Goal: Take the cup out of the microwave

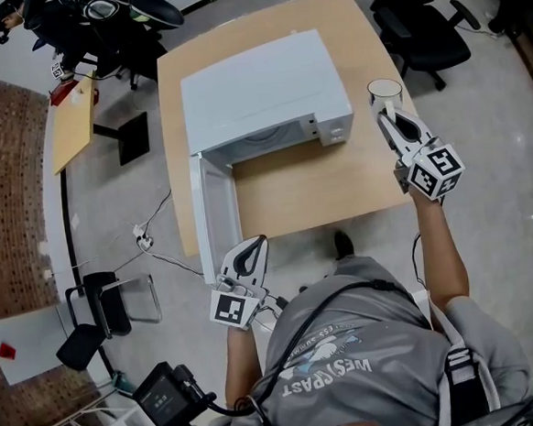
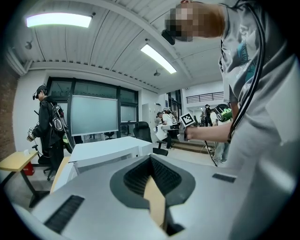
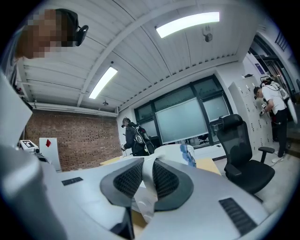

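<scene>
Black chair (image 1: 421,21) beyond cup (image 1: 384,89) and microwave (image 1: 257,93)

Left claw (image 1: 257,243) shut; right claw (image 1: 383,108) clamped on cup (image 1: 385,88), arm extended.

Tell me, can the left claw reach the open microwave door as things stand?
Probably yes: the left claw, shut and empty, sits right beside the outer end of the open microwave door, with nothing between them.

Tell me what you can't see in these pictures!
- Inside the microwave: the head view looks from above, so its top covers the cavity.
- Inside the cup: too small in the head view; the right gripper view shows only its side.
- The cup's bottom, and whether it touches the table: hidden by the cup itself and the right claw.
</scene>
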{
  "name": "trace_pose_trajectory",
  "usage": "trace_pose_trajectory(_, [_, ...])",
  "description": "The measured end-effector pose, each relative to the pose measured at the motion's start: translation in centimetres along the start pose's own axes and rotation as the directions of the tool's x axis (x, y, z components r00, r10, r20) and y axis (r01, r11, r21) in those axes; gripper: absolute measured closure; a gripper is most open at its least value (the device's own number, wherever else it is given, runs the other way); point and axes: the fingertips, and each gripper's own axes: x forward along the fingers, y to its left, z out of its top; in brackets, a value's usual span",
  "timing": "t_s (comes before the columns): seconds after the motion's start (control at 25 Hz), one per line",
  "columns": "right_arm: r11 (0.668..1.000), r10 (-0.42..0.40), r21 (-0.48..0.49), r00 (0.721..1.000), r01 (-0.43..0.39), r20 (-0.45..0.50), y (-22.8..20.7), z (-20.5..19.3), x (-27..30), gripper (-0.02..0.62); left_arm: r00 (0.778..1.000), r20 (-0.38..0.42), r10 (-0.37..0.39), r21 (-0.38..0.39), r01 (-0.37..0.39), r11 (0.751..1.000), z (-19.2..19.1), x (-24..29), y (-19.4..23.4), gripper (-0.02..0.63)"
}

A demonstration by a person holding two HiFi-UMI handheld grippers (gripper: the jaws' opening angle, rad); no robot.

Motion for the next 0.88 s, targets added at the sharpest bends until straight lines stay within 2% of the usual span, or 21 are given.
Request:
trace_pose_trajectory(0.4, [1.000, 0.001, 0.016, 1.000, -0.001, -0.007, -0.1, -1.0, -0.5, 0.531, 1.000, -0.013, -0.016, -0.021, 0.016, 1.000, -1.4, 0.2, -1.4, 0.563])
trace_pose_trajectory(0.6, [1.000, -0.010, 0.018, 1.000, 0.010, 0.005, -0.1, -1.5, -0.7, 0.531, 0.999, -0.014, -0.049, -0.021, 0.049, 0.999, -2.6, 0.2, -3.3, 0.563])
trace_pose_trajectory(0.88, [1.000, -0.030, -0.001, 0.999, 0.030, 0.011, 0.8, -1.5, -1.4, 0.531, 0.997, -0.018, -0.076, -0.022, 0.075, 0.997, -3.7, -1.9, -4.1, 0.563])
